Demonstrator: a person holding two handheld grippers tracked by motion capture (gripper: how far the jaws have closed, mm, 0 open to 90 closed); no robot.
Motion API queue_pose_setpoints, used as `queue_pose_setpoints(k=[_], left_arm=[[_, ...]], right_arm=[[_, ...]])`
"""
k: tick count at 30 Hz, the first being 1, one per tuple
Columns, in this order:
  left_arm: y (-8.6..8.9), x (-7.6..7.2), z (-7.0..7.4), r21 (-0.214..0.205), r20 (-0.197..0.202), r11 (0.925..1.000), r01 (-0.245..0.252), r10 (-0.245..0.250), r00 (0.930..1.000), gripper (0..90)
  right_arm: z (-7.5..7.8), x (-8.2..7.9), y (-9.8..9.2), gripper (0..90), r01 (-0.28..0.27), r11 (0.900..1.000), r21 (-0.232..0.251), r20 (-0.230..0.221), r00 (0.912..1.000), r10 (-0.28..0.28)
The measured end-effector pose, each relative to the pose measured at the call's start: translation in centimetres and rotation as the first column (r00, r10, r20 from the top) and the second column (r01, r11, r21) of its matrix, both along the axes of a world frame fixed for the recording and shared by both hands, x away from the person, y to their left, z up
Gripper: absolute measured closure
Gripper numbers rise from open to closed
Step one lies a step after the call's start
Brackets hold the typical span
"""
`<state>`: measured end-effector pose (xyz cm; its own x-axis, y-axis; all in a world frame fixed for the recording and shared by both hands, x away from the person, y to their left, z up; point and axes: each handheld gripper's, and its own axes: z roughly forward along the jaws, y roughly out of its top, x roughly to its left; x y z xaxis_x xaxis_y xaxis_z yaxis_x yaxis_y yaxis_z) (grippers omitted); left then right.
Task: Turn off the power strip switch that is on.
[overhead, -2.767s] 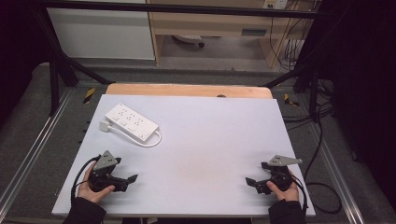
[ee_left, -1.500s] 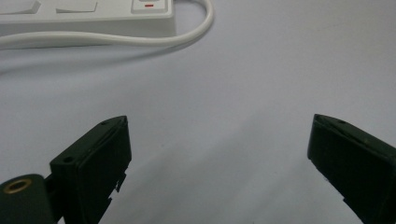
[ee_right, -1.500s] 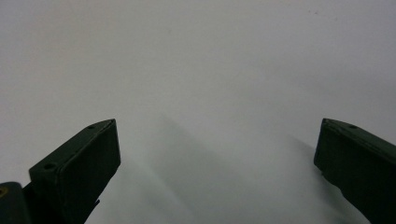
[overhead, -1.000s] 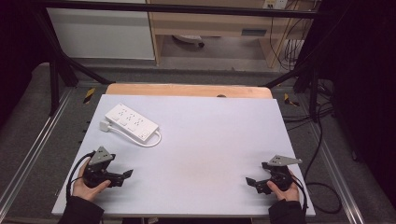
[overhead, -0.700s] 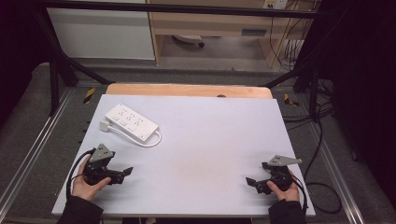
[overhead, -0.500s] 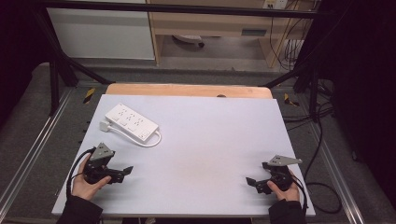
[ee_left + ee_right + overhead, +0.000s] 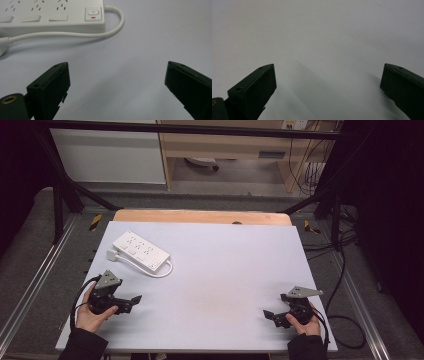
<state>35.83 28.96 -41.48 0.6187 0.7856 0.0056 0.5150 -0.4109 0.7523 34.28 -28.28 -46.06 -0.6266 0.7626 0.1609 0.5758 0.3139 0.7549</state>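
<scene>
One rigid, light power strip [image 7: 141,251] lies beyond the wide-open left gripper [image 7: 134,301]; its slippery body is best taken across the short sides. The right gripper [image 7: 268,315] is also held wide open.

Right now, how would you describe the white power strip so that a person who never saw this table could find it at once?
Look at the pale table, toward its far left corner. There lies the white power strip, set at a slant, its white cable looping from one end back along its side. It is the lone white block on the table, with a switch marked red.
</scene>
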Motion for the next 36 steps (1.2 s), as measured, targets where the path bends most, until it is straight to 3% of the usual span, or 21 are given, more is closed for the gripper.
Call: queue_pose_setpoints(k=[36], left_arm=[[-0.7,2.0,1.3,0.004,0.014,1.0,-0.001,0.001,0.9999,6.1]], right_arm=[[0.0,0.0,-0.1,1.0,0.002,1.0,-0.006,-0.003,1.0,-0.002]])
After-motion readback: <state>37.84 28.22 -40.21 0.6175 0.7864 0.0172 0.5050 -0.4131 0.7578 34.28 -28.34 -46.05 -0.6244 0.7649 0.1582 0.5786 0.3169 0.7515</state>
